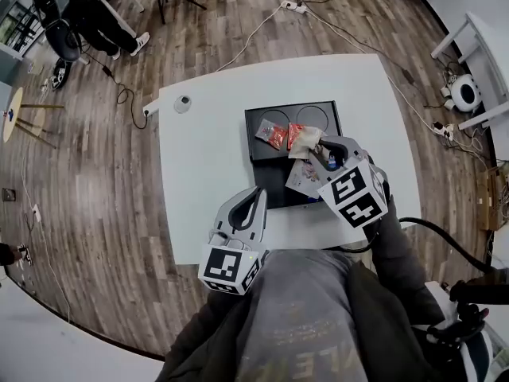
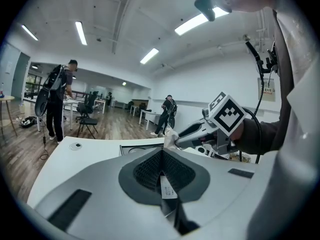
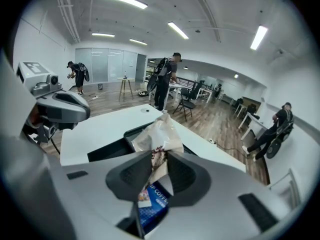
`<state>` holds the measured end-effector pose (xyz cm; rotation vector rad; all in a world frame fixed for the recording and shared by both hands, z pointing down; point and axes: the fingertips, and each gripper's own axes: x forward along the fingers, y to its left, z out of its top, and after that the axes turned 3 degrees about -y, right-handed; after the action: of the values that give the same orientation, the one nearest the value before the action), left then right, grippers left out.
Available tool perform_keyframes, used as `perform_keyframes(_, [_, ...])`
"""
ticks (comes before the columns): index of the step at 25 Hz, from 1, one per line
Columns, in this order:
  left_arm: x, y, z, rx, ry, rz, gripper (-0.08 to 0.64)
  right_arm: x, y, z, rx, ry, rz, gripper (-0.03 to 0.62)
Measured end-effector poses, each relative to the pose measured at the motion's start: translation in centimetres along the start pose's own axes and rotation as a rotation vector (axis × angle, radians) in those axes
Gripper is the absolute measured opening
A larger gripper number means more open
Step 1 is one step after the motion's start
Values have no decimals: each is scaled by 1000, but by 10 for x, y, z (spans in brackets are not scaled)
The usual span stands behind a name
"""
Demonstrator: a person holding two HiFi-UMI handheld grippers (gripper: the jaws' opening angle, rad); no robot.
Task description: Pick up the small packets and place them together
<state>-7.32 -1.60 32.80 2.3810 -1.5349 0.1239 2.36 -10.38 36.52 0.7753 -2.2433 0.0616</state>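
Left claw (image 1: 256,193): nearest in, jaws pressed together, not on any packet, sitting over the table's near edge.
Right claw (image 1: 318,153): clamped on a cream packet (image 1: 305,142) over the tray. There's also a blue coffee packet (image 3: 152,204) tucked further back between the jaws.
Red packets (image 1: 274,136): lying in the black tray (image 1: 262,173), just left of the cream one.
Tray: sits on the white table (image 1: 199,173).
Far corner: small round disc (image 1: 183,102) on the tabletop.
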Motion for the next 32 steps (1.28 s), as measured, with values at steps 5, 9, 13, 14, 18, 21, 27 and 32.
perform_keyframes(5, [16, 16, -10, -33, 58, 57, -3, 30, -40, -3, 14, 28, 4, 98])
perform_keyframes(9, [25, 32, -22, -67, 100, 100, -3, 58, -54, -13, 26, 76, 41, 98])
perform_keyframes(13, [33, 40, -28, -89, 122, 118, -3, 75, -54, -25, 20, 122, 71, 110])
perform_keyframes(14, [34, 41, -29, -92, 127, 117, -3, 78, -52, -26, 22, 127, 81, 116])
perform_keyframes(18, [37, 40, -32, -96, 131, 109, -3, 80, -47, -27, 38, 118, 115, 209])
perform_keyframes(21, [34, 38, -30, -93, 125, 101, -3, 72, -48, -23, 43, 93, 98, 209])
perform_keyframes(27, [22, 30, -17, -58, 72, 75, -3, 40, -53, -4, 21, 19, 6, 207])
perform_keyframes(32, [15, 13, -13, -39, 43, 29, -3, 9, -42, -5, 7, -9, -35, 207])
